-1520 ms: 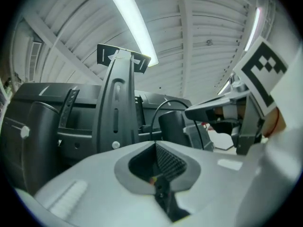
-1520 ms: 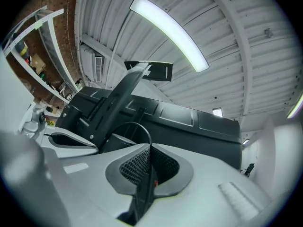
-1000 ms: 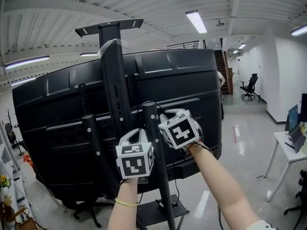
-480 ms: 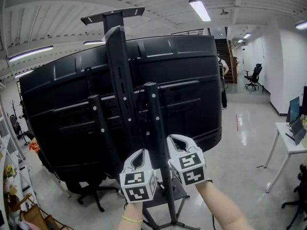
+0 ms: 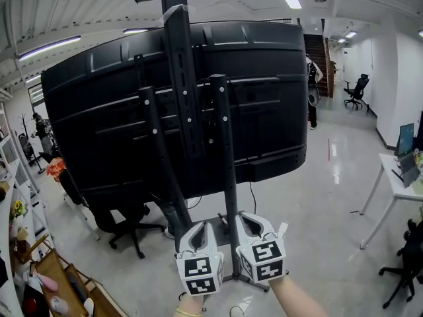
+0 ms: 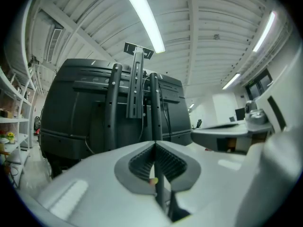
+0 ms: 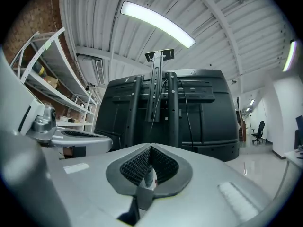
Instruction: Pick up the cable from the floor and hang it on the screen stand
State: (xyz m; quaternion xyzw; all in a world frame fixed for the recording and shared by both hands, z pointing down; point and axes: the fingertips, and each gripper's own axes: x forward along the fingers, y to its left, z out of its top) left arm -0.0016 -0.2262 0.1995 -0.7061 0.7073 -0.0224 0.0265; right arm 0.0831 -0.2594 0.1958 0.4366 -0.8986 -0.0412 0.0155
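Note:
The large black screen (image 5: 119, 111) shows its back, mounted on a black stand with upright posts (image 5: 227, 177) and a base on the floor. A thin black cable (image 5: 250, 193) hangs down from behind the right post toward the base; in the right gripper view the cable (image 7: 188, 112) runs down beside the post. Both grippers are low, side by side in front of the base. My left gripper (image 5: 201, 228) (image 6: 155, 144) is shut with nothing in it. My right gripper (image 5: 247, 218) (image 7: 150, 147) is shut too, with nothing between its pads.
A black office chair (image 5: 125, 226) stands under the screen's left side. Shelving (image 5: 16, 243) with small items lines the left edge. A white table (image 5: 396, 189) stands at the right. Far back are a person (image 5: 312, 91), stairs and another chair (image 5: 358, 90).
Both grippers have come down from the posts at mid-height behind the screen to just above the stand's base. The view now takes in the whole stand.

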